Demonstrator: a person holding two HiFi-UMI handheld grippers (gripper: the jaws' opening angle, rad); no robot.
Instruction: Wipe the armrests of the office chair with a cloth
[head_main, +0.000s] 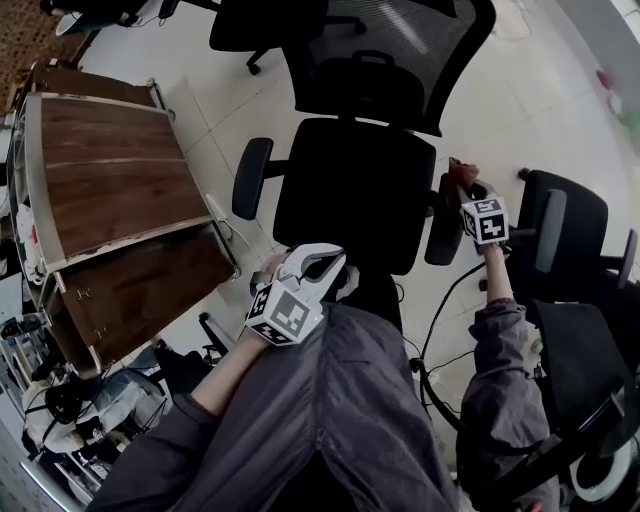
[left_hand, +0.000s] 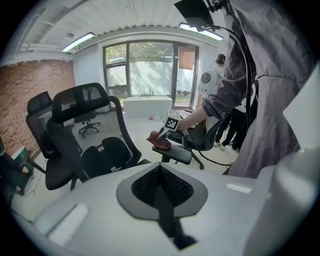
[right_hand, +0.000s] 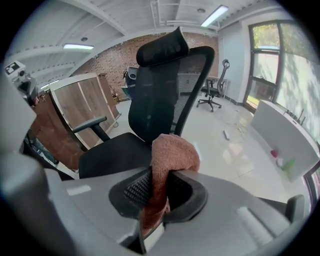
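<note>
A black office chair (head_main: 355, 190) stands in front of me, with a left armrest (head_main: 252, 178) and a right armrest (head_main: 445, 222). My right gripper (head_main: 470, 192) is at the far end of the right armrest, shut on a reddish-brown cloth (head_main: 459, 172) that rests on the pad. The right gripper view has the cloth (right_hand: 172, 155) bunched between the jaws of that gripper (right_hand: 160, 182), the chair's backrest (right_hand: 160, 95) behind it. My left gripper (head_main: 318, 262) hangs near my body before the seat, shut and holding nothing. Its own view looks across at the cloth (left_hand: 161, 140) on the armrest (left_hand: 176, 153).
Wooden cabinets (head_main: 110, 190) stand at the left, close to the chair's left armrest. A second black chair (head_main: 570, 235) is just right of the right armrest. Cables (head_main: 440, 330) trail on the pale floor. More chairs (head_main: 260, 25) stand farther back.
</note>
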